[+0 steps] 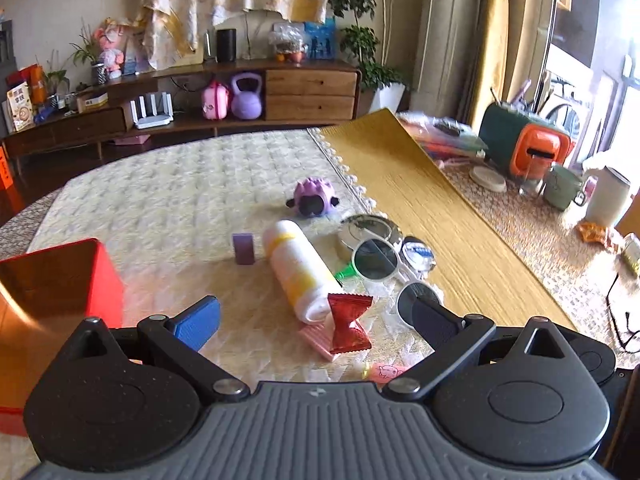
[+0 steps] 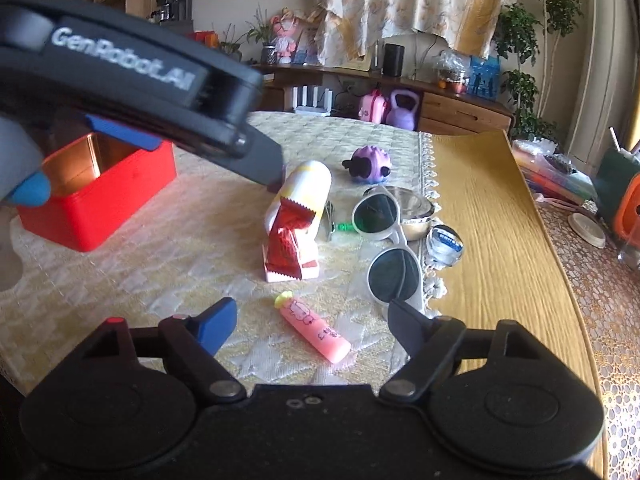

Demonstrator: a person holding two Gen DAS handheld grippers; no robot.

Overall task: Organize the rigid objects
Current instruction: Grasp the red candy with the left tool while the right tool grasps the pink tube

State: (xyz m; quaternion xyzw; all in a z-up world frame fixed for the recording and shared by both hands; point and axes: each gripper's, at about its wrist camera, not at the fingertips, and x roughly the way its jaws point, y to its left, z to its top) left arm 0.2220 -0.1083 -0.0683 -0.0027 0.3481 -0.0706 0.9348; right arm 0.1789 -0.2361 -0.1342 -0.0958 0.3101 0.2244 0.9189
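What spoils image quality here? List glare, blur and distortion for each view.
Left wrist view: strong fisheye bending of the table edge, blown-out window light at right, warm glare inside the red box. Right wrist view: the left tongs loom large and soft across the upper left, hiding part of the scene; the white bottle looks slightly washed out.

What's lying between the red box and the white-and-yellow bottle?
In the left wrist view, a small purple block stands on the quilted cloth between the red box and the white-and-yellow bottle, close beside the bottle.
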